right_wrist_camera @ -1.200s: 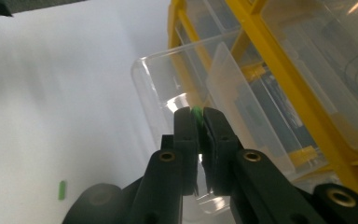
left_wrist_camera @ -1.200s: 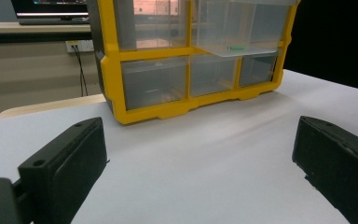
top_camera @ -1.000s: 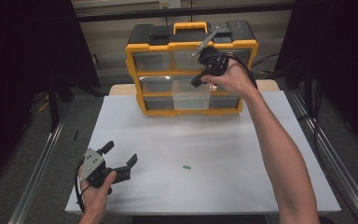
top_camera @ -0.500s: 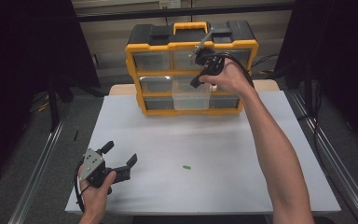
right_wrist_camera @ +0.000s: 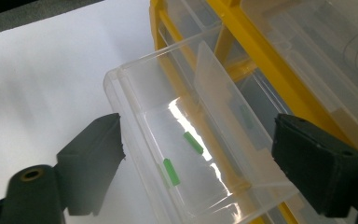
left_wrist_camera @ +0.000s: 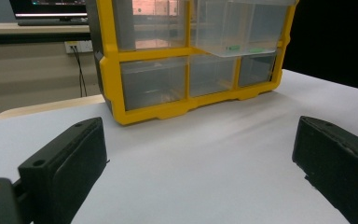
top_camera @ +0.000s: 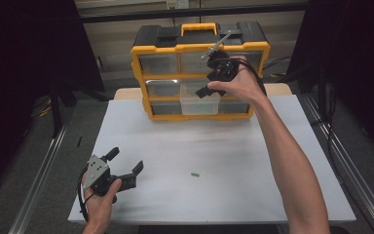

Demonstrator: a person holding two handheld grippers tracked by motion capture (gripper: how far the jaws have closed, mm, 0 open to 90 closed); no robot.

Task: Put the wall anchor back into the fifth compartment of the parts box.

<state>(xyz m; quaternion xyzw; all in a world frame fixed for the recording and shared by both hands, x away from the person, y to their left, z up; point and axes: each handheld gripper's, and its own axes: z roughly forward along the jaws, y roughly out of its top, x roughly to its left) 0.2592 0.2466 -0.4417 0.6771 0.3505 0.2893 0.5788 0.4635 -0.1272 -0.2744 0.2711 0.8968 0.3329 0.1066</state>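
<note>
At the left, you are resting your left hand-held gripper (top_camera: 125, 165) low over the near left corner of the white counter (top_camera: 233, 156), its jaws spread wide and holding nothing; it is pointing toward the organizer, which suggests it is parked out of the way rather than working. To its right, a small green piece (top_camera: 195, 174) is lying alone on the counter, well apart from both grippers, its long axis running roughly across the counter, left to right in the high view. Farther back, the yellow drawer organizer (top_camera: 200, 74) is standing upright at the far edge with its drawer fronts facing you, and one clear drawer (right_wrist_camera: 186, 149) of the middle row is pulled partway out, probably so that its contents can be reached from above. Two green pieces (right_wrist_camera: 171, 171) are lying flat on the drawer floor near its front wall, near each other but not touching; they are set at an angle to each other, neither squarely along the drawer's pull direction. At the right, you are holding your right hand-held gripper (top_camera: 212, 78) raised in front of the organizer, above the open drawer and tilted down into it, jaws wide apart and empty, straddling the drawer as if placed for reaching in or for having just let go.
</note>
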